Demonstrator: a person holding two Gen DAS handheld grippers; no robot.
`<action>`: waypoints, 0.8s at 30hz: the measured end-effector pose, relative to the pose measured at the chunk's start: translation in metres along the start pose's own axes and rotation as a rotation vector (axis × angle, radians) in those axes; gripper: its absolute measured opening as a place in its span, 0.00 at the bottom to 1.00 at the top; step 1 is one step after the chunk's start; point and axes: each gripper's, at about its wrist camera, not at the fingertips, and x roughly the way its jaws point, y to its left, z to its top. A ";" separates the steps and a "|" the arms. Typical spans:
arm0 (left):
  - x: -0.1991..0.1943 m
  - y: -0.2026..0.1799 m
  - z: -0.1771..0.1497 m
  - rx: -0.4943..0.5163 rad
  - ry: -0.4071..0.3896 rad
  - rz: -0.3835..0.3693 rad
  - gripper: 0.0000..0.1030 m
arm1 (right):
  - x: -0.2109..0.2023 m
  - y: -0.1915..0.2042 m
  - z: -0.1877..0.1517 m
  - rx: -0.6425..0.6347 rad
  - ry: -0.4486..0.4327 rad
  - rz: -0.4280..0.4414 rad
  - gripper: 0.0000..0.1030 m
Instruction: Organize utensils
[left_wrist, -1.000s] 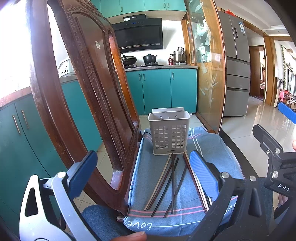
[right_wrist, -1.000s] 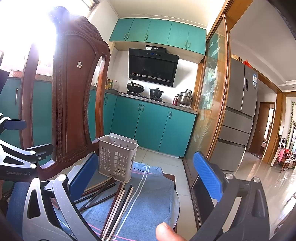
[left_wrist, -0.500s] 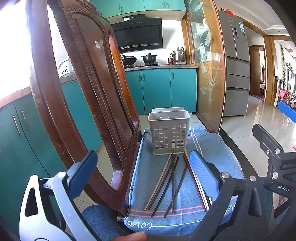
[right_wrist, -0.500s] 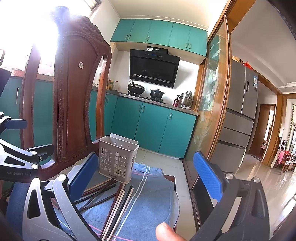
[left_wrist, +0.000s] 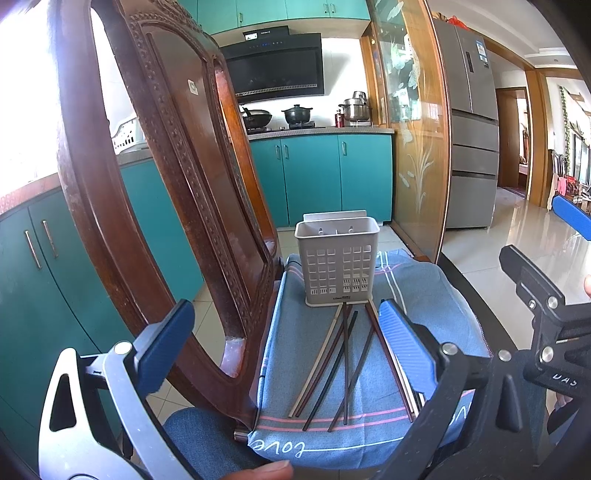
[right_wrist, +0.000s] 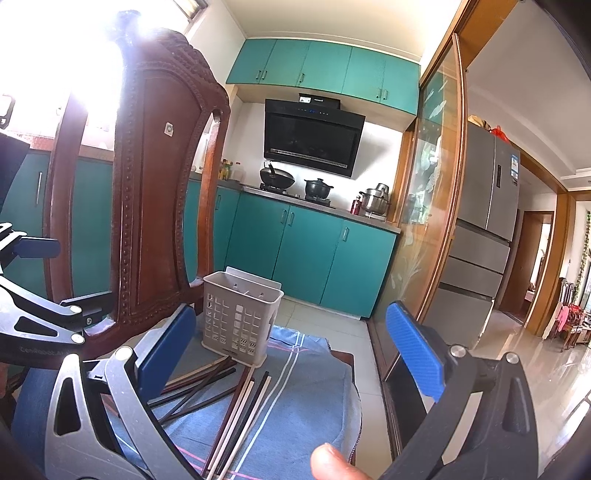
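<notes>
A grey perforated utensil holder (left_wrist: 338, 264) (right_wrist: 240, 315) stands upright and empty on a blue cloth (left_wrist: 436, 295) (right_wrist: 310, 391) spread over a chair seat. Several chopsticks (left_wrist: 345, 365) (right_wrist: 236, 413), dark, reddish and cream, lie fanned out on the cloth in front of it. My left gripper (left_wrist: 284, 347) hovers open above the near ends of the chopsticks, holding nothing. My right gripper (right_wrist: 291, 350) is open too, above the cloth to the right of the holder, and its body shows at the right edge of the left wrist view (left_wrist: 546, 317).
A carved wooden chair back (left_wrist: 155, 206) (right_wrist: 155, 199) rises close on the left of the cloth. Teal cabinets (left_wrist: 321, 177), a glass partition (right_wrist: 432, 206) and a fridge (right_wrist: 487, 229) stand beyond. Tiled floor (left_wrist: 498, 236) lies to the right. A fingertip (right_wrist: 332, 461) shows at the bottom.
</notes>
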 end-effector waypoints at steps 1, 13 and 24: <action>0.000 0.000 0.000 0.000 0.000 -0.001 0.97 | 0.000 0.000 0.000 -0.001 0.000 0.000 0.98; 0.002 0.001 -0.001 0.000 0.001 -0.002 0.97 | 0.000 0.001 0.000 -0.002 -0.004 0.000 0.98; 0.002 0.001 -0.002 0.001 0.001 -0.002 0.97 | -0.001 0.000 -0.001 0.001 -0.006 -0.001 0.98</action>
